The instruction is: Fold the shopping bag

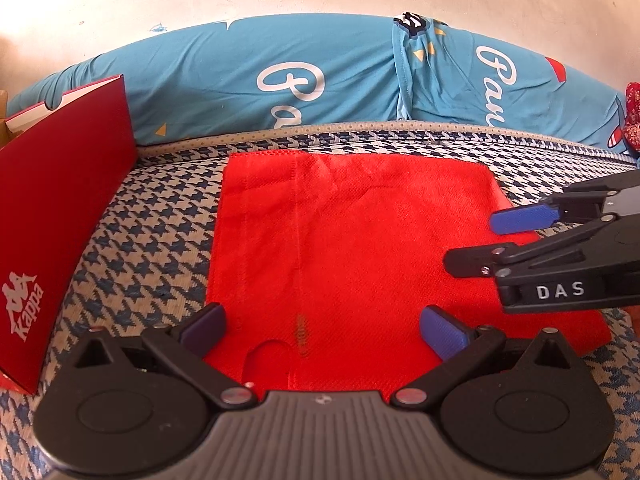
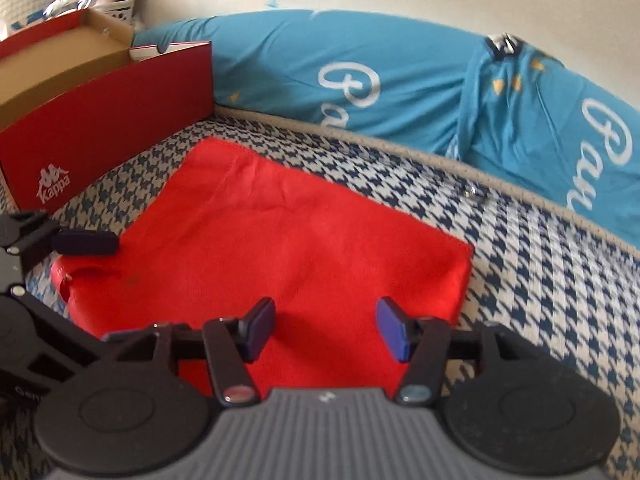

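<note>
The red non-woven shopping bag [image 1: 352,240] lies flat on the houndstooth mattress [image 1: 152,216], already reduced to a rough rectangle, with a Kappa shoebox [image 1: 60,200] to its left and a blue pillow [image 1: 240,80] along the wall. The left gripper [image 1: 322,330] hovers over the bag's near edge, jaws spread wide and holding nothing. The right gripper [image 2: 326,330] sits over the bag's right side, jaws partly apart, also empty. Both seem poised at opposite edges, probably so each can pinch one for the next fold.
</note>
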`<state>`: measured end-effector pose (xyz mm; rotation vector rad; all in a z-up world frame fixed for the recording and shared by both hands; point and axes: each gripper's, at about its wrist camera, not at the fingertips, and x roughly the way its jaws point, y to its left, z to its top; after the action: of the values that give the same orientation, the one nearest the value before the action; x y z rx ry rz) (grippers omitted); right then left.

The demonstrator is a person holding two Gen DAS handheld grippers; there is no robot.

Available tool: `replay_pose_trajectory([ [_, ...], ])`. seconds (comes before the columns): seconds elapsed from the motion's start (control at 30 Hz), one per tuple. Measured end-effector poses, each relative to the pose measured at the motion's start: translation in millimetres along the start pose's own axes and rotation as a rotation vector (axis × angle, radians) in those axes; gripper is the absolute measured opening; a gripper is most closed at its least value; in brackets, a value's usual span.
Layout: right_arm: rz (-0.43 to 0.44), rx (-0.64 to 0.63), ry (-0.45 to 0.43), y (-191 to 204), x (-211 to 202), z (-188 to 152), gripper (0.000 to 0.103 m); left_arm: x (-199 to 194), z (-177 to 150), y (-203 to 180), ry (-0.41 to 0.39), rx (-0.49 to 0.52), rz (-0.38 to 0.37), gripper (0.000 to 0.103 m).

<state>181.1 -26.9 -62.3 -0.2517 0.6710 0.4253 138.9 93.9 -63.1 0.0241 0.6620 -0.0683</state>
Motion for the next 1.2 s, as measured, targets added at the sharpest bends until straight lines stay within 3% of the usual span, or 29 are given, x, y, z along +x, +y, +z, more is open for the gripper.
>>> replay_pose_trajectory([
  [0.27, 0.009, 0.022, -0.011, -7, -15, -19, 0.064, -2, -2, 2, 0.001, 0.007, -0.015, 0.103],
  [0.37, -0.003, 0.029, -0.007, -5, -16, -21, 0.078, -3, -2, 3, 0.004, 0.008, -0.020, 0.103],
  [0.47, -0.062, 0.093, 0.036, -8, -15, -21, 0.103, -4, -3, 5, 0.008, 0.011, -0.026, 0.103],
  [0.5, -0.087, 0.129, 0.059, -10, -14, -20, 0.103, -5, -4, 6, 0.006, 0.014, -0.026, 0.103],
  [0.6, -0.052, 0.195, 0.115, -17, -16, -17, 0.103, -5, -5, 7, 0.007, 0.014, -0.031, 0.103],
  [0.7, -0.170, 0.210, 0.133, -9, -19, -14, 0.103, -6, -6, 10, 0.011, 0.015, -0.038, 0.103],
  [0.8, -0.192, 0.207, 0.128, -5, -22, -19, 0.103, -7, -7, 13, 0.015, 0.010, -0.045, 0.103],
  [0.93, -0.169, 0.304, 0.100, -13, -27, -33, 0.103, -10, -10, 17, 0.016, 0.010, -0.052, 0.103],
  [1.07, -0.218, 0.306, 0.046, -13, -43, -28, 0.103, -11, -12, 22, 0.021, -0.005, -0.068, 0.103],
  [1.17, -0.152, 0.256, -0.014, -7, -59, -21, 0.101, -13, -13, 25, 0.024, 0.004, -0.080, 0.103],
  [1.2, -0.131, 0.244, -0.036, -5, -62, -19, 0.094, -14, -13, 26, 0.028, 0.004, -0.082, 0.103],
])
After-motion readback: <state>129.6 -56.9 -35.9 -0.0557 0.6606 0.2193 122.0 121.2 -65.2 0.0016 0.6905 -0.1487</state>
